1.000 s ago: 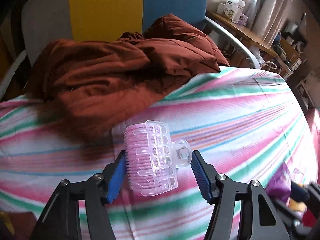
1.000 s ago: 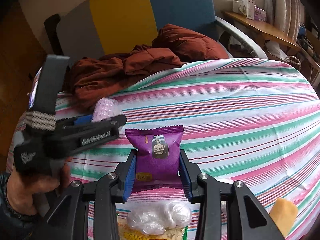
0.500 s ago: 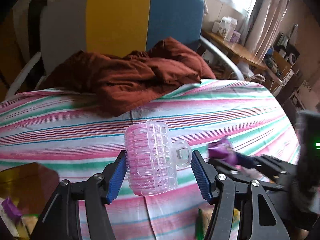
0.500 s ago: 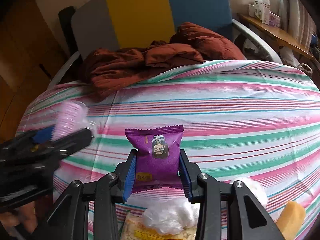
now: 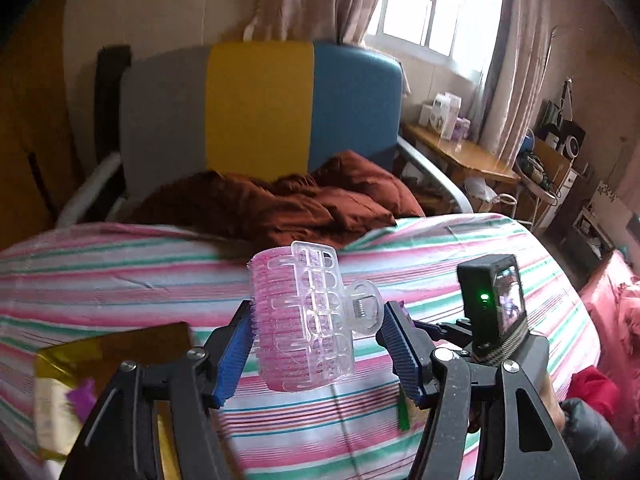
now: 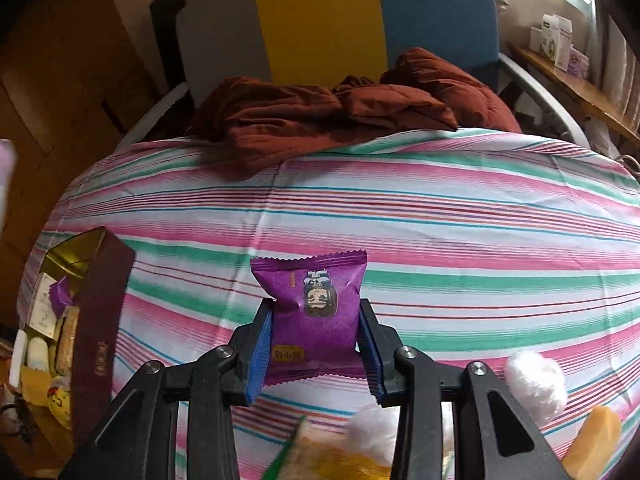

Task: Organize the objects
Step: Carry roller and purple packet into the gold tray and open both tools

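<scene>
My left gripper (image 5: pixel 318 346) is shut on a clear and pink hair claw clip (image 5: pixel 304 316) and holds it in the air above the striped table. My right gripper (image 6: pixel 316 344) is shut on a purple snack packet (image 6: pixel 314 308) with a cartoon face, also held above the cloth. The right gripper body with its camera (image 5: pixel 492 304) shows in the left wrist view just right of the clip. An open dark box with gold lining (image 6: pixel 96 304) stands at the table's left edge and holds several small items; it also shows in the left wrist view (image 5: pixel 112 344).
The table has a pink, green and white striped cloth (image 6: pixel 440 216). A rust-brown jacket (image 6: pixel 344 112) lies at its far edge against a grey, yellow and blue chair back (image 6: pixel 320 20). White wrapped balls (image 6: pixel 536 384), a yellow snack (image 6: pixel 592 444) and a packet lie near the front.
My left gripper with the clip has pulled back, risen and tilted up; the box and the right gripper now show beside it. My right gripper has drawn back slightly, still holding the packet.
</scene>
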A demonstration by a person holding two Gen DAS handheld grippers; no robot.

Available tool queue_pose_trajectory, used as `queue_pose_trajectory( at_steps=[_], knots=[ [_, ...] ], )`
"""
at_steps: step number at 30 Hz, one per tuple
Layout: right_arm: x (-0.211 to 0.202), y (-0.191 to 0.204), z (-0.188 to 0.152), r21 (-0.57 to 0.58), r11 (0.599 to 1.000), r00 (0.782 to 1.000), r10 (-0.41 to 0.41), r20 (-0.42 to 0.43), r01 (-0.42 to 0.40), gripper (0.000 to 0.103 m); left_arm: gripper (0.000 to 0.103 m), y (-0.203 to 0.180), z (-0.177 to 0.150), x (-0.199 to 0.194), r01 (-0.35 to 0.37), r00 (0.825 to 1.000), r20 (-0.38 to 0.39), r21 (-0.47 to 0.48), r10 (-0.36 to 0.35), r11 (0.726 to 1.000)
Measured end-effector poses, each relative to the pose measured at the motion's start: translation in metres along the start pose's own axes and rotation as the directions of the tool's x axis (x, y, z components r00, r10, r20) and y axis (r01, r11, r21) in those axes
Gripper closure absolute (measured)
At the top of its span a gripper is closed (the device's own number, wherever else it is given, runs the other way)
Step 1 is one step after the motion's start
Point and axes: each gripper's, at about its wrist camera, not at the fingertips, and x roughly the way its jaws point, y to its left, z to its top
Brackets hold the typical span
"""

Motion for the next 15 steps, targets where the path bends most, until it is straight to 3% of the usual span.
queue_pose_trajectory(
  at_steps=[8, 15],
  knots=[
    [-0.016, 0.047, -0.008, -0.054, 0.997, 0.999, 0.047, 0.011, -0.047, 0.064, 0.039, 0.029, -0.015, -0.043, -0.02, 0.999, 0.048, -0.016, 0.021, 1.0],
    [-0.039, 0.093, -0.018, -0.073, 0.99, 0.991, 0.124, 0.043, -0.121, 0.064, 0.039, 0.065, -0.042, -0.061, -0.051, 0.998, 0.037, -0.081, 0.054, 0.995]
  ],
)
